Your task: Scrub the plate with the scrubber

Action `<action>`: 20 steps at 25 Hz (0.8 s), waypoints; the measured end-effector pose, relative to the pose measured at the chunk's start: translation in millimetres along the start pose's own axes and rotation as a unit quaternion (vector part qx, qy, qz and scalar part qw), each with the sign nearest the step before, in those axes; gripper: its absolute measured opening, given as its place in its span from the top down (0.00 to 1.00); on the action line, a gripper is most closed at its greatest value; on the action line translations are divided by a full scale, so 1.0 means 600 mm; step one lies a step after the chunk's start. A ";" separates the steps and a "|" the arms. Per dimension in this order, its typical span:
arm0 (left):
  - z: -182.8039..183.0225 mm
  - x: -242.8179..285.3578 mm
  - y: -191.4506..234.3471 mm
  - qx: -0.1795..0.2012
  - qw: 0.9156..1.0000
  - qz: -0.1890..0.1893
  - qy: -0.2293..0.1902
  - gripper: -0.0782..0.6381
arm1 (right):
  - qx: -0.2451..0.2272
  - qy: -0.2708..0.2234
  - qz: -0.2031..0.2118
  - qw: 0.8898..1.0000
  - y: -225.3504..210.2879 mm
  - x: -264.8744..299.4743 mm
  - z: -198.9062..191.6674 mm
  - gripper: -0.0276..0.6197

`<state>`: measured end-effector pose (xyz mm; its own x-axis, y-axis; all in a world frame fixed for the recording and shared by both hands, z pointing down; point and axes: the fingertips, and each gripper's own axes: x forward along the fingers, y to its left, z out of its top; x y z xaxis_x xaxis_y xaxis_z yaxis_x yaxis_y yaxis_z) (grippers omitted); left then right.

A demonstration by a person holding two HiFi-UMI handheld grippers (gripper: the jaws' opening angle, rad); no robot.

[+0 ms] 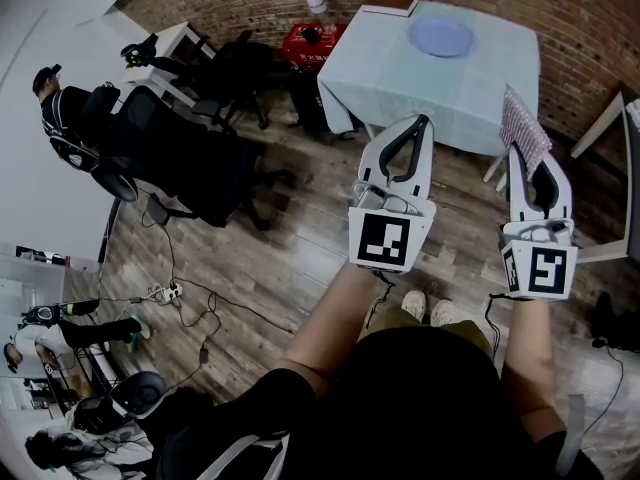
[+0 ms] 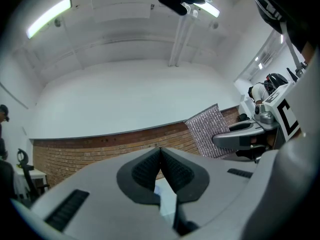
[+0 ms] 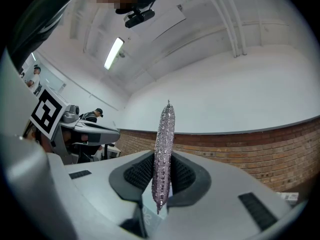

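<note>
Table (image 1: 400, 86): stood ahead, against the brick wall (image 1: 560, 8).
Plate (image 1: 441, 36): lay on the table, toward its far side.
Book (image 1: 390, 2): lay at the table's far left corner, left of the plate.
Box (image 1: 313, 45): sat on the floor, just left of the table.
Left gripper (image 1: 420, 126): hung before the table's near edge.
Right gripper (image 1: 520, 158): hung right of the left gripper, off the table's near right corner.
Scrubber (image 1: 523, 123): stood upright between the right gripper's jaws.
Office chairs (image 1: 170, 148): stood well left of the table.
</note>
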<state>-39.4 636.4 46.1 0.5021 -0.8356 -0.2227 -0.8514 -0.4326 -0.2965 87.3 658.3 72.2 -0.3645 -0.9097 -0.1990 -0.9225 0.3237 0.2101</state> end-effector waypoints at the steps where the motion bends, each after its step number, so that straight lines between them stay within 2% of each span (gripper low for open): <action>1: 0.000 0.001 0.001 0.001 1.000 -0.003 -0.001 0.86 | -0.001 0.000 -0.001 1.000 0.001 0.002 0.001 0.82; 13: -0.002 0.002 0.025 -0.005 1.000 -0.007 -0.012 0.86 | -0.005 -0.009 -0.015 1.000 0.009 0.006 0.005 0.82; 20: -0.035 0.068 0.054 -0.010 1.000 -0.006 -0.015 0.86 | -0.002 -0.019 -0.022 1.000 -0.025 0.072 -0.020 0.82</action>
<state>-49.7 581.4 47.3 0.5163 -0.8201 -0.2468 -0.8480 -0.4492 -0.2812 87.0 611.1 72.1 -0.3286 -0.9125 -0.2438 -0.9372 0.2831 0.2037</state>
